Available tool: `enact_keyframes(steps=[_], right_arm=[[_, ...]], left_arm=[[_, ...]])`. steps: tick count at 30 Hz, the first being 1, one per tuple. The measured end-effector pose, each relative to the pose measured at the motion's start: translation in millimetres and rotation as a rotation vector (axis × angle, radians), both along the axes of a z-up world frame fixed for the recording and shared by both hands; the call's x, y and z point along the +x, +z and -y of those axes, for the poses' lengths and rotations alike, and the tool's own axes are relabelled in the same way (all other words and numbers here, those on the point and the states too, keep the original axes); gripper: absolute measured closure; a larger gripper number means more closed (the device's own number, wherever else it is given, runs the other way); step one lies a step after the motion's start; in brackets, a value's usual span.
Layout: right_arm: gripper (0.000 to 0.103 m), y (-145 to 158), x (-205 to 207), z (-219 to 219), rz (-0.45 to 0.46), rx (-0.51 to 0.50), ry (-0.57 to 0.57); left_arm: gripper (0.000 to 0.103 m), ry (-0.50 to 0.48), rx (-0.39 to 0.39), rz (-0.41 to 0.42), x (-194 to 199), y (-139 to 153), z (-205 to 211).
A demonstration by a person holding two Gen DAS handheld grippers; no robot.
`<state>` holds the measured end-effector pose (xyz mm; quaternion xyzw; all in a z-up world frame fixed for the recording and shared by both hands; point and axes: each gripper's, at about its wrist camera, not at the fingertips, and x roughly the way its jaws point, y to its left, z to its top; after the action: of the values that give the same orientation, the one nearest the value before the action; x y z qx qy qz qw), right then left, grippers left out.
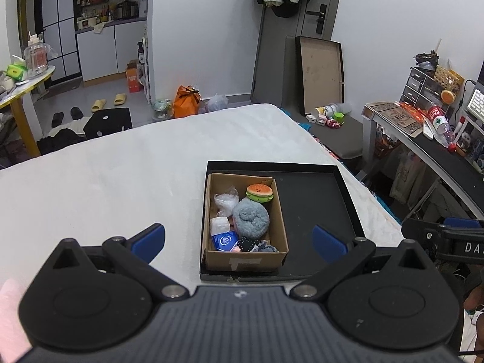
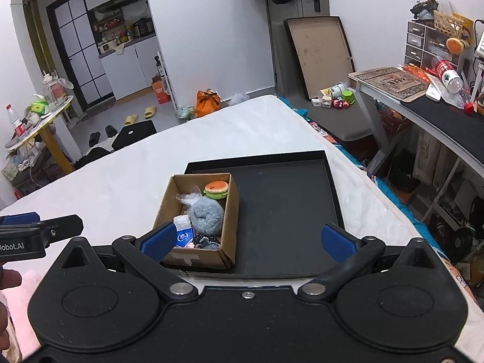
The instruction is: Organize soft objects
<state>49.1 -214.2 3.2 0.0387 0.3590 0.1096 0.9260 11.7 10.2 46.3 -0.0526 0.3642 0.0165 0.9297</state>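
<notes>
A brown cardboard box (image 1: 281, 227) (image 2: 231, 211) stands in the left part of a black tray (image 1: 320, 205) (image 2: 290, 199) on a white bed. In the box lie a burger plush (image 1: 259, 193) (image 2: 215, 189), a grey fluffy roll (image 1: 251, 218) (image 2: 206, 215), a clear plastic bag (image 1: 225, 201) (image 2: 188, 197), a white packet (image 1: 220, 225), a blue tissue pack (image 1: 224, 241) (image 2: 183, 239) and dark scrunchies (image 1: 257, 245) (image 2: 205, 241). My left gripper (image 1: 239, 243) is open and empty, above the box's near end. My right gripper (image 2: 248, 242) is open and empty, above the tray's near edge.
The white bed (image 1: 121, 175) (image 2: 121, 181) ends at the right, beside a desk (image 1: 423, 139) (image 2: 438, 112) with clutter. A board (image 1: 320, 72) (image 2: 320, 54) leans on the far wall. An orange bag (image 1: 186, 101) (image 2: 208, 102) sits on the floor beyond the bed.
</notes>
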Motion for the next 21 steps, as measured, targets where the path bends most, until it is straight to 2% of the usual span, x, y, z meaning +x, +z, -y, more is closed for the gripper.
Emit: enact_keyframes(steps=[21], right_arm=[[0.000, 5.1, -10.6, -0.1, 0.022, -0.009, -0.014]], left_arm=[[0.000, -0.013, -0.005, 0.011, -10.8, 11.6, 5.0]])
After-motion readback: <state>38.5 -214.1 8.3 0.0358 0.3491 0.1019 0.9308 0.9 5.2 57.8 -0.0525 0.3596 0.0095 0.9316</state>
